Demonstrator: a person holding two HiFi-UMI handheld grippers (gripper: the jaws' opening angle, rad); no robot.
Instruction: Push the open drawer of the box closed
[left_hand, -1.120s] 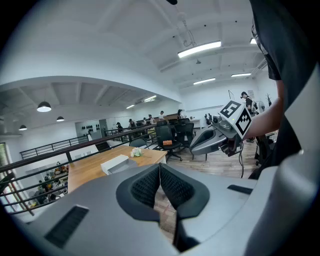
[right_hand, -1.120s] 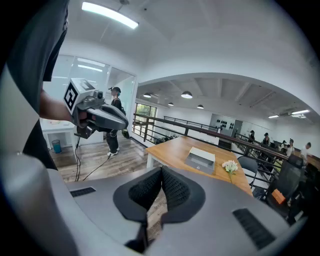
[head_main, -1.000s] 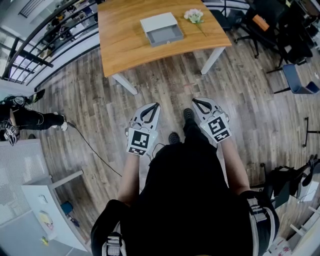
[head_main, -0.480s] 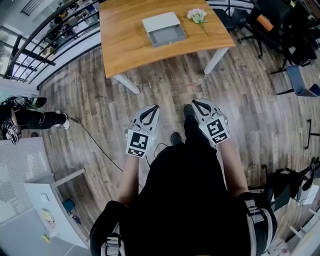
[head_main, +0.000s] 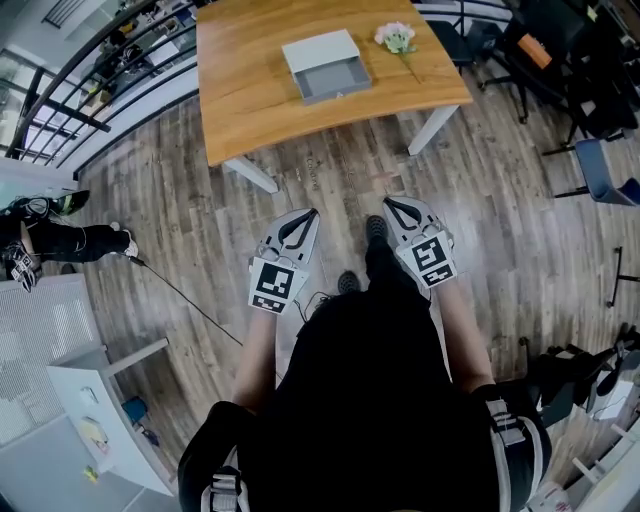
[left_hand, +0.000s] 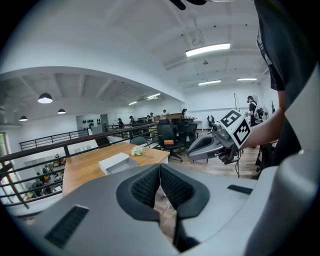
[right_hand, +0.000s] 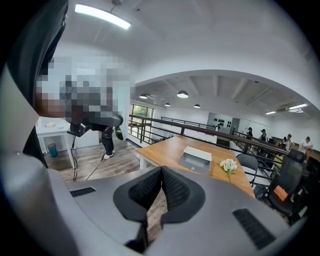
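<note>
The grey left gripper (head_main: 306, 217) and right gripper (head_main: 392, 205), mid-frame, both have jaws pressed together on nothing. The pale grey box (head_main: 320, 47) sits top centre on the orange-brown wooden table (head_main: 250, 100), well apart from them, with its open drawer (head_main: 336, 80) facing the person. Walk closer first, then push the drawer front squarely.

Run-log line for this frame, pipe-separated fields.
phase: pre-contact | left claw: shut, empty | right claw: shut, empty | drawer: open, untouched | box: on table
</note>
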